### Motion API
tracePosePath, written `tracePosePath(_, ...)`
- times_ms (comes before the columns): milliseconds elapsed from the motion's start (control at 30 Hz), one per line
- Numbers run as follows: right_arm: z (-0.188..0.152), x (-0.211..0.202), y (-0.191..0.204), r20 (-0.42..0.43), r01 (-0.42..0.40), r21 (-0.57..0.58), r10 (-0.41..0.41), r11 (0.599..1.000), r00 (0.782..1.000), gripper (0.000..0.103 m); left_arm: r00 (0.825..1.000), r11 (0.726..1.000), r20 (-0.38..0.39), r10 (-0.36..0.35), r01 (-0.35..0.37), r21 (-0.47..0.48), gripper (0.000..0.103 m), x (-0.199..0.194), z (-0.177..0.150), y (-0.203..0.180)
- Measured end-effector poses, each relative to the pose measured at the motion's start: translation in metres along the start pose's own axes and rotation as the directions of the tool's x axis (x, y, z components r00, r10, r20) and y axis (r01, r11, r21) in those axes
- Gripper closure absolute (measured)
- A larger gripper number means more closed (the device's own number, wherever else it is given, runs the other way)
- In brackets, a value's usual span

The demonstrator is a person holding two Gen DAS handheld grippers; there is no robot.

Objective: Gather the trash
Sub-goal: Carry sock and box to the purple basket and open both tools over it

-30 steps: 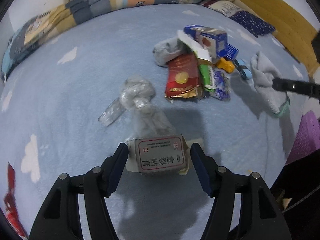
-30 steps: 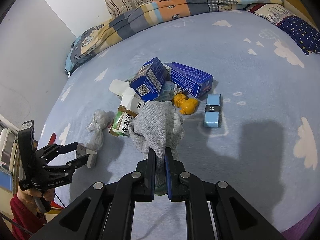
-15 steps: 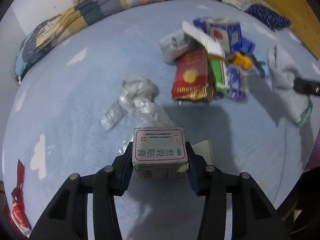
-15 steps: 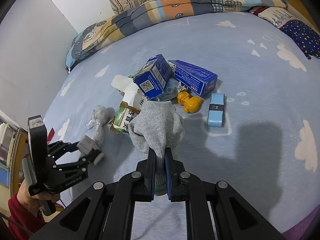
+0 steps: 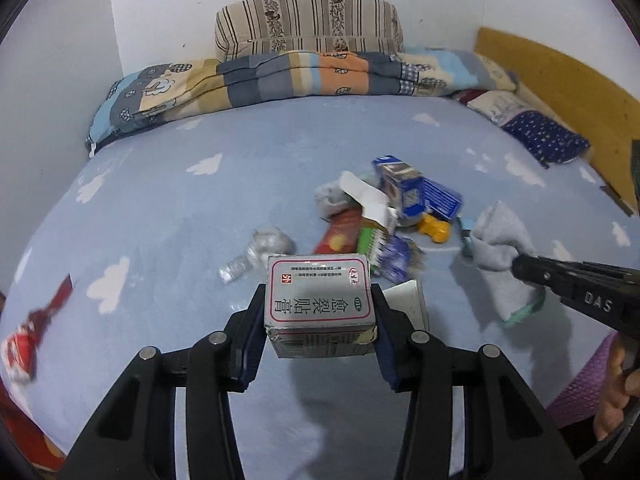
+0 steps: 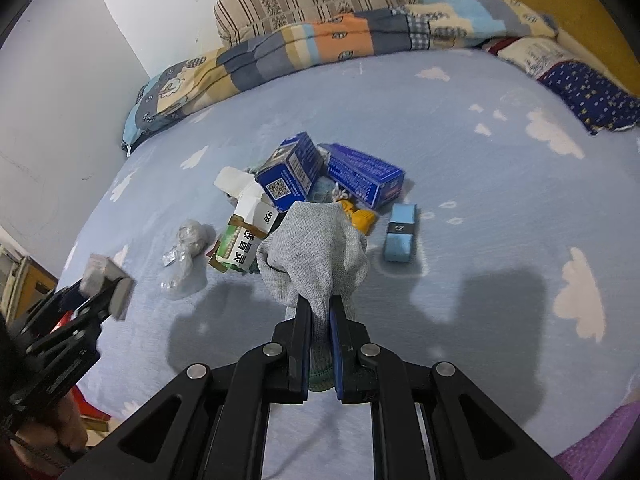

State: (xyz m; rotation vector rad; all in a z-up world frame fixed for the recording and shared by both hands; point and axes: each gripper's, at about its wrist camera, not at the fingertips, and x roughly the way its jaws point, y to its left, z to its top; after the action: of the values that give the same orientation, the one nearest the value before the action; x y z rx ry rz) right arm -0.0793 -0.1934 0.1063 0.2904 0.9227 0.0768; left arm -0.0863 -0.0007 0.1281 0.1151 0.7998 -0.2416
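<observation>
My left gripper (image 5: 320, 320) is shut on a small grey medicine box (image 5: 319, 294) with a red-framed label and holds it above the blue bed sheet (image 5: 168, 216). The same box (image 6: 106, 284) shows at the left of the right wrist view. My right gripper (image 6: 320, 312) is shut on a grey sock (image 6: 316, 252), which hangs lifted over the sheet; the sock (image 5: 500, 248) also appears at the right of the left wrist view. A pile of trash (image 6: 312, 192) lies mid-bed: blue boxes, a green-and-white box, a red packet (image 5: 340, 236), crumpled clear plastic (image 6: 186, 248).
A yellow toy (image 6: 360, 218) and a light blue block (image 6: 400, 232) lie beside the pile. A white card (image 5: 408, 304) rests on the sheet under my left gripper. A red wrapper (image 5: 32, 332) sits at the left edge. Folded quilt (image 5: 288, 76) and pillows line the far side.
My left gripper closed on the medicine box, lifted it off the sheet and tilted upward, so more of the bed's far side shows. The right gripper kept the sock and barely moved.
</observation>
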Motion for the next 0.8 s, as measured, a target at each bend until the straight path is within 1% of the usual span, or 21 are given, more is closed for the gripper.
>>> tracePosePath(133, -0.01, -0.02, 0.002, 0.04, 0.02, -0.021, -0.019, 1.0, 0.999, 0.094, 1.0, 0.999, -0.008, 0.004, -0.003, 0.036, 0.057, -0.003, -0.015, -0.014)
tracePosePath(200, -0.017, -0.03, 0.002, 0.058, 0.027, -0.026, -0.026, 0.999, 0.998, 0.094, 1.0, 0.999, -0.016, -0.007, 0.008, 0.054, 0.057, -0.003, -0.018, -0.02)
tracePosePath(267, -0.025, -0.04, 0.0, 0.071, 0.026, -0.026, -0.024, 0.999, 0.997, 0.094, 1.0, 0.997, -0.003, -0.008, 0.008, 0.071, 0.057, -0.006, -0.018, -0.024)
tracePosePath(533, -0.044, -0.08, -0.029, 0.106, -0.003, 0.079, -0.005, 0.997, 0.994, 0.094, 0.998, 0.989, 0.025, -0.062, 0.058, 0.138, 0.057, -0.017, -0.017, -0.05)
tracePosePath(800, -0.068, -0.13, -0.052, 0.152, -0.023, 0.133, 0.003, 0.991, 0.988, 0.094, 0.991, 0.97, 0.04, -0.128, 0.117, 0.211, 0.057, -0.034, -0.021, -0.087)
